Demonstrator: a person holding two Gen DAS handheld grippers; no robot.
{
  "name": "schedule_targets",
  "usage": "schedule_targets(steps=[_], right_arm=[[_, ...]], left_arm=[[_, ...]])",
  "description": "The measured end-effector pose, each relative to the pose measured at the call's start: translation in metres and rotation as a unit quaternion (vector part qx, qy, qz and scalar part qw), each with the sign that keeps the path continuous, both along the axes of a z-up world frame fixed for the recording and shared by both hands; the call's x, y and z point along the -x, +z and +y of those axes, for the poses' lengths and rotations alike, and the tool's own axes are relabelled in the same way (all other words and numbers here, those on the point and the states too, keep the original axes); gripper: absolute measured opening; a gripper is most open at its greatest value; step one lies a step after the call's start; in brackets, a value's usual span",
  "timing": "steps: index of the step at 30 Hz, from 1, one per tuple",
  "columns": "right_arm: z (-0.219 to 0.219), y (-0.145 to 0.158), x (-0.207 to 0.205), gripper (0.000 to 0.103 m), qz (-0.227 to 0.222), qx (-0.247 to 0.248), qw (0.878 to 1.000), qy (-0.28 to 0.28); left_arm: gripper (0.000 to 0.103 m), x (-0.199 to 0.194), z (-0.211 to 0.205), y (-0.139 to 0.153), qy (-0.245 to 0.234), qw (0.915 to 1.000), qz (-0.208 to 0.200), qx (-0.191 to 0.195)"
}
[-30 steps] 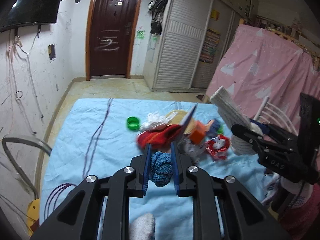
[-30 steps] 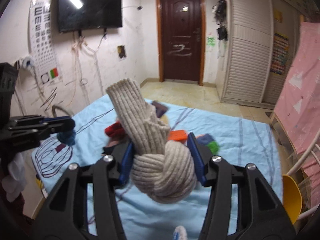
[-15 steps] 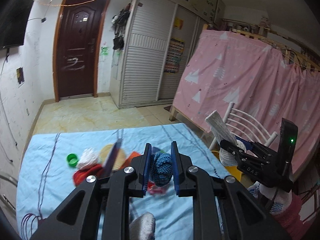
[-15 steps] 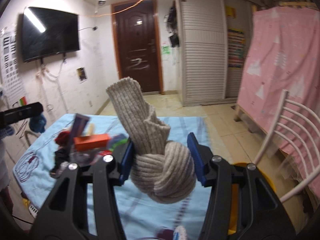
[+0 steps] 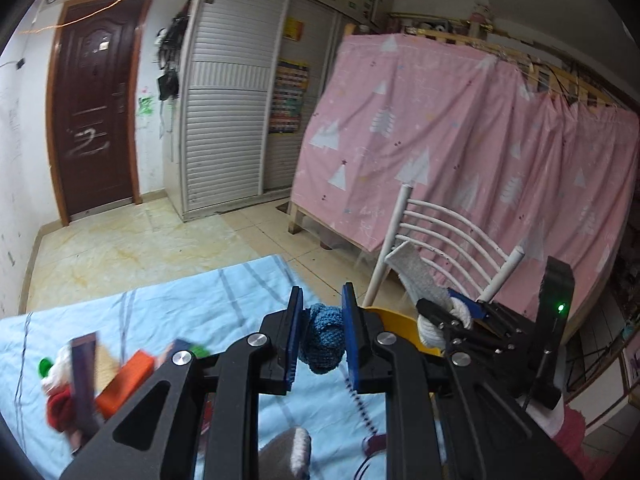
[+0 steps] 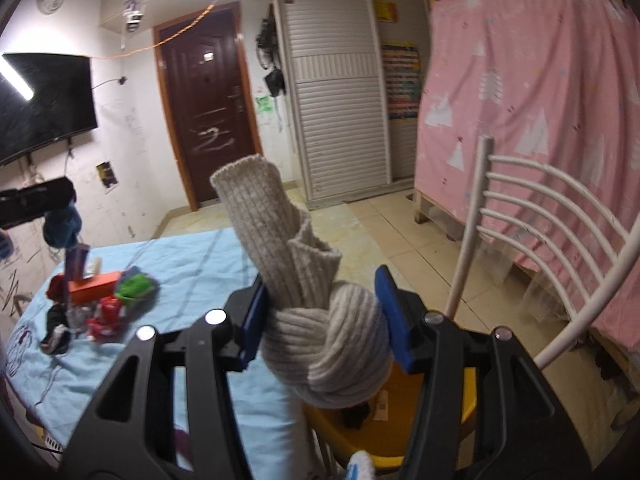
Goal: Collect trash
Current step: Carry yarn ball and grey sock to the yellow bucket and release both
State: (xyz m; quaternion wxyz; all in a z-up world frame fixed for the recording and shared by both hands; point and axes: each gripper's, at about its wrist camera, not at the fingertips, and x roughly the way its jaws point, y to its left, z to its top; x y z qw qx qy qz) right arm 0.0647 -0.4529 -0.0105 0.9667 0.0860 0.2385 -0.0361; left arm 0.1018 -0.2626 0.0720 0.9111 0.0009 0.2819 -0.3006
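My left gripper (image 5: pixel 320 334) is shut on a blue knitted ball (image 5: pixel 323 338), held above the right edge of the light blue sheet (image 5: pixel 224 304). My right gripper (image 6: pixel 320 308) is shut on a knotted grey knitted sock (image 6: pixel 320 320), whose cuff sticks up. It hangs over a yellow bin (image 6: pixel 376 444) with dark scraps inside. In the left wrist view the right gripper (image 5: pixel 452 312) and its grey sock (image 5: pixel 416 276) show at right, above the yellow bin (image 5: pixel 396 320). A pile of trash (image 6: pixel 96 296) lies on the sheet at left.
A white slatted chair (image 6: pixel 552 240) stands right beside the bin, with a pink-curtained bed (image 6: pixel 540 100) behind it. A dark door (image 6: pixel 204 112), a slatted wardrobe (image 6: pixel 340 112) and tiled floor (image 5: pixel 132 248) lie beyond. The pile holds an orange box (image 5: pixel 124 376) and red cloth (image 5: pixel 60 408).
Both grippers have swung to the right, away from the pile and toward the chair, each keeping its knitted item. The yellow bin has come into view under the right gripper.
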Motion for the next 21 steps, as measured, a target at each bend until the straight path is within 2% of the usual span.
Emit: schedule_targets(steps=[5, 8, 9, 13, 21], right_arm=[[-0.016, -0.021, -0.013, 0.055, 0.009, 0.002, 1.000, -0.021], [-0.029, -0.032, -0.021, 0.074, 0.009, 0.007, 0.999, -0.047], [-0.035, -0.036, -0.023, 0.076, 0.010, 0.004, 0.998, -0.054], [-0.054, -0.048, -0.021, 0.076, 0.012, -0.006, 0.997, -0.073], [-0.073, -0.055, -0.005, 0.082, 0.022, 0.018, 0.995, -0.092]], left_arm=[[0.010, -0.016, -0.047, -0.010, -0.015, 0.9998, 0.012, -0.009], [0.010, -0.025, -0.074, -0.018, -0.025, 0.9993, 0.022, -0.019], [0.010, -0.028, -0.083, -0.020, -0.028, 0.9990, 0.024, -0.023], [0.010, -0.040, -0.118, -0.031, -0.045, 0.9978, 0.037, -0.032], [0.010, -0.054, -0.176, -0.048, -0.073, 0.9951, 0.062, -0.026]])
